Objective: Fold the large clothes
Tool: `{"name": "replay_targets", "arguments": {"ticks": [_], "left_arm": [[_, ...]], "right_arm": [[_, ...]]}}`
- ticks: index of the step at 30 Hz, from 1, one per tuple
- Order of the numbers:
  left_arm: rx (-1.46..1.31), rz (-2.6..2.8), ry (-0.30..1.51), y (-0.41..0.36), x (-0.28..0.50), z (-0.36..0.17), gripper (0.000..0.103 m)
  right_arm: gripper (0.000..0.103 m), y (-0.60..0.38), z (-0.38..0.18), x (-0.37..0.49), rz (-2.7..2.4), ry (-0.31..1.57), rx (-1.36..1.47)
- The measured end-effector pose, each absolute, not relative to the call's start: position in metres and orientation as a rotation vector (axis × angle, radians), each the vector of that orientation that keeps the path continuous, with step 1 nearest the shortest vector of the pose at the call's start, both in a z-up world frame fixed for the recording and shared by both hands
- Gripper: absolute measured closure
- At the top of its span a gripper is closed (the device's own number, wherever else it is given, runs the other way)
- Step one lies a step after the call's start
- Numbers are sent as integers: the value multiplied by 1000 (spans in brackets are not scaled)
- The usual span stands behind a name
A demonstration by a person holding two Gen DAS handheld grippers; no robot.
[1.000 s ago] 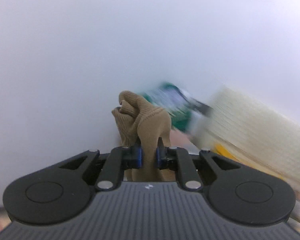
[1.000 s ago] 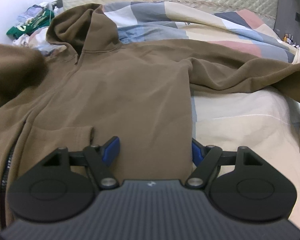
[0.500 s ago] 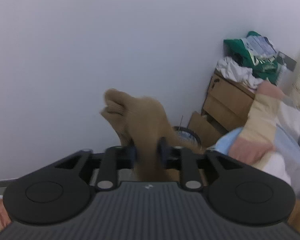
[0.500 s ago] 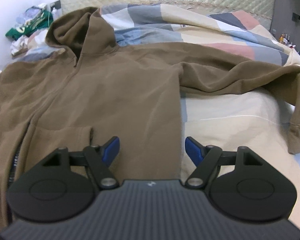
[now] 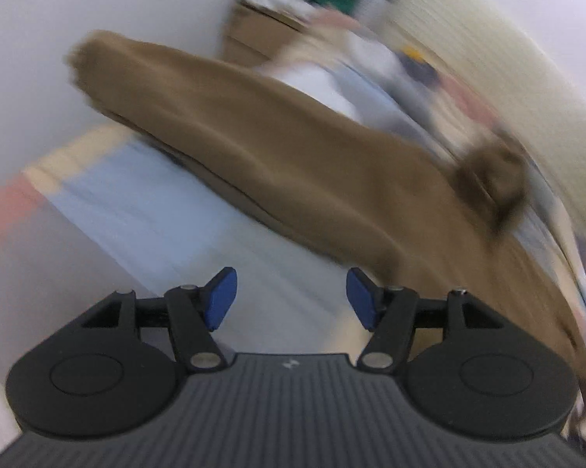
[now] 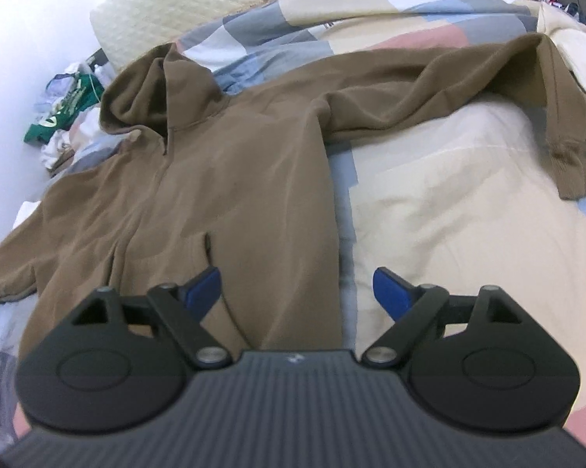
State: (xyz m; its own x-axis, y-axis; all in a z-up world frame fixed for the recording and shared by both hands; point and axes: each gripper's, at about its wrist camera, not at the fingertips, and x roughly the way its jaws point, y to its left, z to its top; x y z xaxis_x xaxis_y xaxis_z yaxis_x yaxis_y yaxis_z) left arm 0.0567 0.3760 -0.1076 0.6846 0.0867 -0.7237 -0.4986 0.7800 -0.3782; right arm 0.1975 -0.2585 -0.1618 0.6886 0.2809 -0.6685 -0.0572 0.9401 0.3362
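A patchwork duvet [image 6: 468, 202] covers the bed, and the brown hoodie [image 6: 234, 179] lies spread flat on it, hood toward the quilted headboard [image 6: 199, 4]. The right gripper [image 6: 296, 288] hovers over the hoodie's hem edge and the left gripper [image 5: 289, 296] near its outstretched sleeve [image 5: 230, 117]; both jaws are opening, gripping nothing.

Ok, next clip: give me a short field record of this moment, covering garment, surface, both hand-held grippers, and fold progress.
garment: brown hoodie, spread front-up, hood toward the headboard
surface: bed with patchwork quilt
sleeves: one sleeve stretched out sideways, cuff hanging down; the other sleeve also out to the side, blurred
left hand-held gripper: jaws opening, nothing between them
right hand-held gripper: jaws opening over the hoodie's side edge, not gripping
fold progress: no fold yet
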Motion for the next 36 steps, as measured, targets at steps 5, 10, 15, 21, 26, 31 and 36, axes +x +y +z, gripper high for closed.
{"name": "replay_targets", "arguments": {"ticks": [5,10,15,21,26,31,36], "left_arm": [[-549,182,898,270,65,-95,32],[-533,168,1097,196,80,-127,31],[-530,216,1146,169,81,-165,26],[-563,249,1115,168,81,-182,24],[-531,247,1096,168,100,-193,24],[-486,211,1070,158,104,-198,40],[-508,107,1048,163,98,-174,78]], "right_arm": [[17,-275,-167,191,202,811,398],[17,-272,-187,200,256,878,442],[17,-261,-205,210,282,933,414],[19,-252,-220,221,327,989,434],[19,-246,-224,228,352,1009,402],[49,-240,-216,222,395,1009,373],[88,-244,-180,204,440,944,342]]}}
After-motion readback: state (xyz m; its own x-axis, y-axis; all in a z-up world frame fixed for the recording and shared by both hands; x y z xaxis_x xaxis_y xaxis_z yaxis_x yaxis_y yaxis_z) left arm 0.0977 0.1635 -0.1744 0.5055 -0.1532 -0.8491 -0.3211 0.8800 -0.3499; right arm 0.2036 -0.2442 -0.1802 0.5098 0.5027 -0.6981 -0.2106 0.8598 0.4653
